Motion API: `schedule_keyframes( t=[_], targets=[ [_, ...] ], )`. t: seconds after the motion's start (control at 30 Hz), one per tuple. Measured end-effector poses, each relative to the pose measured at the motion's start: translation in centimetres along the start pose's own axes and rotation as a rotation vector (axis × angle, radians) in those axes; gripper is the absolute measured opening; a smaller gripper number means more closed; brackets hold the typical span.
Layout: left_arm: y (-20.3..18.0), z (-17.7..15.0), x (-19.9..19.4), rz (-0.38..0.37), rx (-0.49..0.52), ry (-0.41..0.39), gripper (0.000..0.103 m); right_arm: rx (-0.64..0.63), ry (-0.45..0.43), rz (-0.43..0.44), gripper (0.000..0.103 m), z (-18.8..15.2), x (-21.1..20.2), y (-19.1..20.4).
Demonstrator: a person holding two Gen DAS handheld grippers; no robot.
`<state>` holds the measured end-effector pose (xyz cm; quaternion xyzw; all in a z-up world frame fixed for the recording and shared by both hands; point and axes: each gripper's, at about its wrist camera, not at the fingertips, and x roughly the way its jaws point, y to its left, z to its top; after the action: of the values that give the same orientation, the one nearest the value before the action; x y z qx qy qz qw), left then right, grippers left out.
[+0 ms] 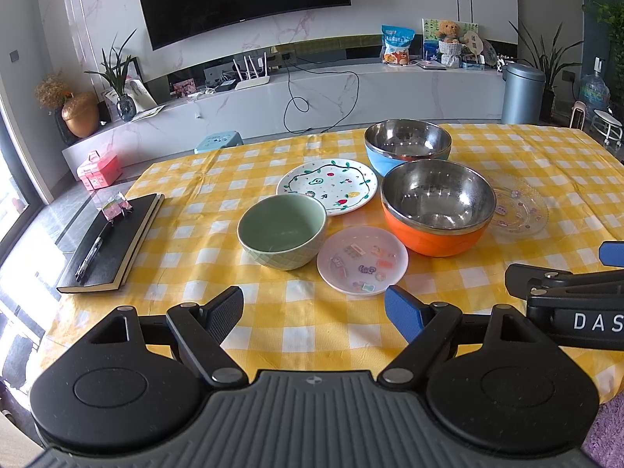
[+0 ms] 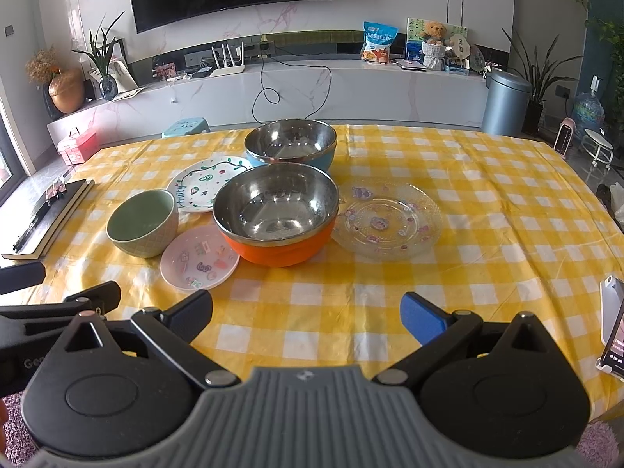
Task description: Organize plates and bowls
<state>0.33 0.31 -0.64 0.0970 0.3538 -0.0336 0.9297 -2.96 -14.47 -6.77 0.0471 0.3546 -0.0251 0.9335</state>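
Orange bowl: table centre, landmark. Blue bowl touching behind it; clear plate just right; white plate behind-left; green bowl left; pink plate front-left, nearest left gripper. Right gripper faces the orange bowl. Both spread wide, empty. Notebook well left, clear.

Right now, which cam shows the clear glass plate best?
Right wrist: the clear glass plate is nearly whole, only its left edge behind the orange bowl. Left wrist shows just its right part beyond that bowl.
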Motion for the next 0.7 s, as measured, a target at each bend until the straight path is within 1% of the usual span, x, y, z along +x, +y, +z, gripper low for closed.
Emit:
schedule_keyframes(
  t=[0.7],
  targets=[
    [0.06, 0.00, 0.03, -0.002, -0.001, 0.001, 0.096, -0.003, 0.002, -0.002, 0.100, -0.46, -0.07, -0.12]
  ],
)
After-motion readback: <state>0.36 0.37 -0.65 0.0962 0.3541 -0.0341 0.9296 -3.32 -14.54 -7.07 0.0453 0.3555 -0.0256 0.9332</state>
